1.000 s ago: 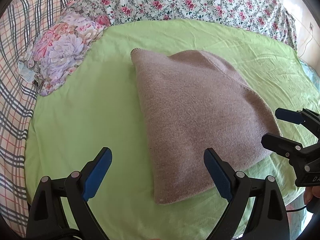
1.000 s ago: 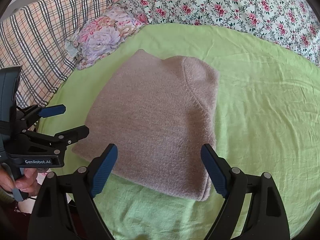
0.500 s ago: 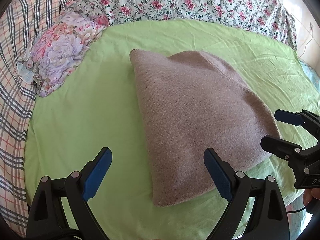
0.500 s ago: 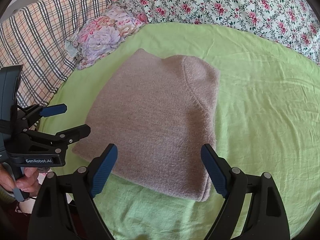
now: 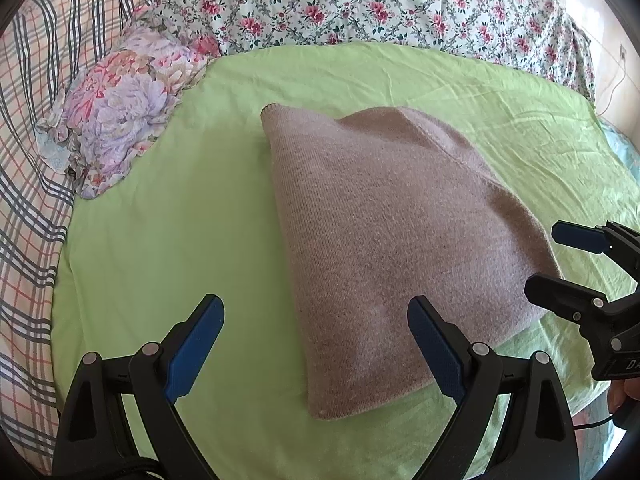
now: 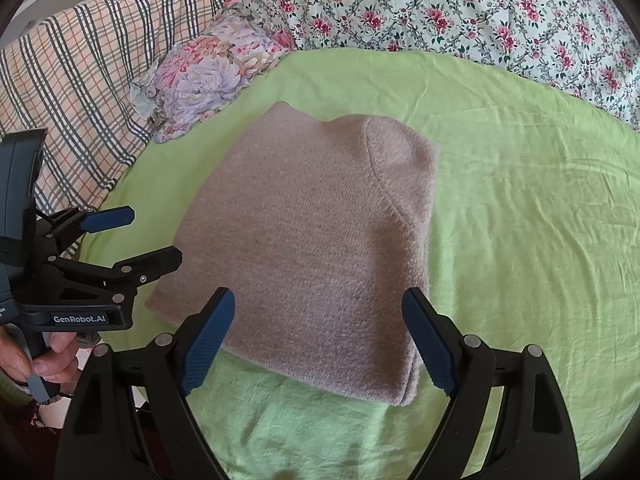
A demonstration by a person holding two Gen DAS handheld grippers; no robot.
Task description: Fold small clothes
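Note:
A folded brown knit garment (image 5: 392, 240) lies flat on a light green sheet (image 5: 160, 240); it also shows in the right wrist view (image 6: 316, 248). My left gripper (image 5: 316, 344) is open and empty, held above the garment's near left corner. It shows from the side in the right wrist view (image 6: 148, 240), left of the garment. My right gripper (image 6: 316, 340) is open and empty above the garment's near edge. It shows in the left wrist view (image 5: 556, 260) at the garment's right corner.
A flowered pillow (image 5: 120, 108) lies at the sheet's far left. A plaid cover (image 5: 28, 160) runs along the left and a flowered cover (image 5: 380, 4) along the back. The green sheet (image 6: 520, 240) lies bare to the right of the garment.
Both grippers have stayed open and nearly still. The left wrist view has shifted slightly, so the garment sits a little lower left.

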